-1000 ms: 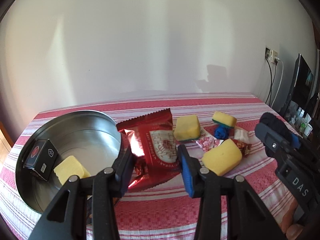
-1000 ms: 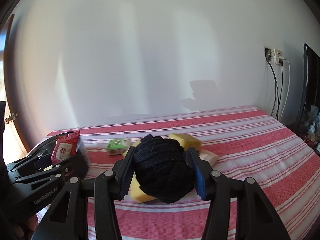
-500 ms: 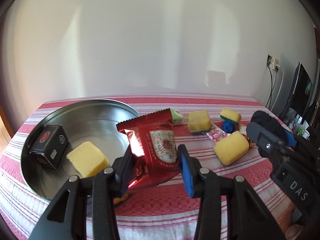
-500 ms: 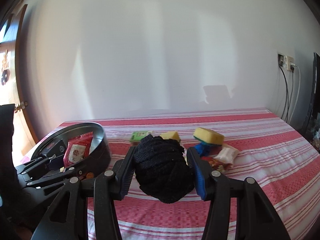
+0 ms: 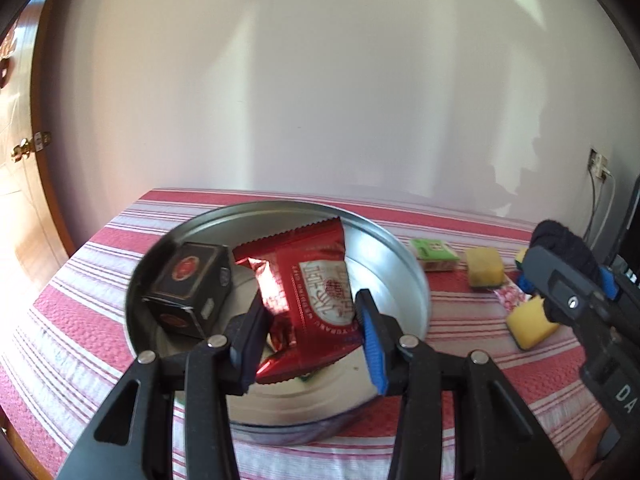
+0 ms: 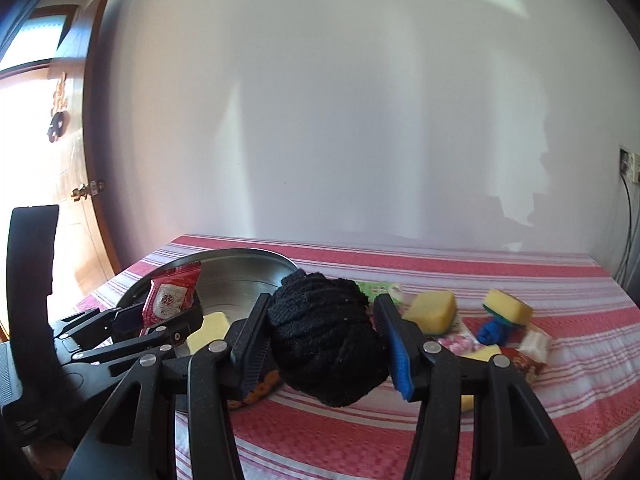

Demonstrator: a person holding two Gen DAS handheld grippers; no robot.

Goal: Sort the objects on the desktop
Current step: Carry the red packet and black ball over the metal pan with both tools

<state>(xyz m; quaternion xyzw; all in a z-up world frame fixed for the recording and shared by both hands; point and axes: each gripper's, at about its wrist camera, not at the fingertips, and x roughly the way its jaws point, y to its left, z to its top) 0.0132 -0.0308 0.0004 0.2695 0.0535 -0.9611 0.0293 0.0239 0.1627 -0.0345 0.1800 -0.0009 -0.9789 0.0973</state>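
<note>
Left gripper (image 5: 310, 320) clamped on red packet (image 5: 316, 300) over pan (image 5: 400, 256); right gripper (image 6: 320, 344) clamped on black ball (image 6: 324, 336), sponges (image 6: 432, 312) at two o'clock.

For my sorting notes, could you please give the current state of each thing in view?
left hand-held gripper: shut on red snack packet, above metal basin
right hand-held gripper: shut on black knitted bundle
black box: in basin
green packet: on tablecloth
yellow sponge: on tablecloth

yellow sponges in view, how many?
4 sponges: one in the pan, one by the green box, one atop the blue object, one half hidden behind the right gripper. Others may be hidden.
</note>
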